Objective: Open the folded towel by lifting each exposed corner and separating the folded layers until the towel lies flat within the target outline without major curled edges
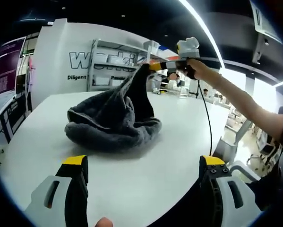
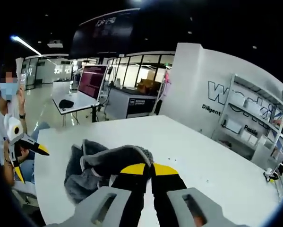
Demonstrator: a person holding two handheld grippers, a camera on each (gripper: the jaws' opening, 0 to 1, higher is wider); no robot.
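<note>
Grey terry towel (image 1: 114, 118) sits bunched in a heap on the white table (image 1: 179, 142) in the left gripper view; 1 corner is pulled up to a peak. No outline mark on the table that I can make out. Towel's far side is hidden behind its own folds.
Left gripper (image 1: 143, 168): its 2 yellow-tipped jaws rise from the bottom edge, spread wide, nothing between them, touching nothing. Towel heap lies ahead of them, a bit left of centre, apart from the tips.
Right gripper (image 1: 155, 66) comes in from the upper right on the person's outstretched arm (image 1: 240, 101), pinching the raised towel corner. A black cable (image 1: 208, 123) hangs from it down to the table edge. Background shelving (image 1: 117, 64) and wall lettering are partly blocked by the towel peak.

Right gripper view: right gripper (image 2: 149, 171) has its 2 yellow tips pressed together on a fold of the towel (image 2: 101, 165); the pinched edge drapes over and just past the tips, the rest slumps to the left onto the table (image 2: 198, 151). Exact grip point is covered by cloth.
Left gripper (image 2: 30, 163) shows at the far left, held by a person at the table edge, jaws splayed apart, well clear of the towel. Desk with a monitor (image 2: 90, 81) stands behind.
</note>
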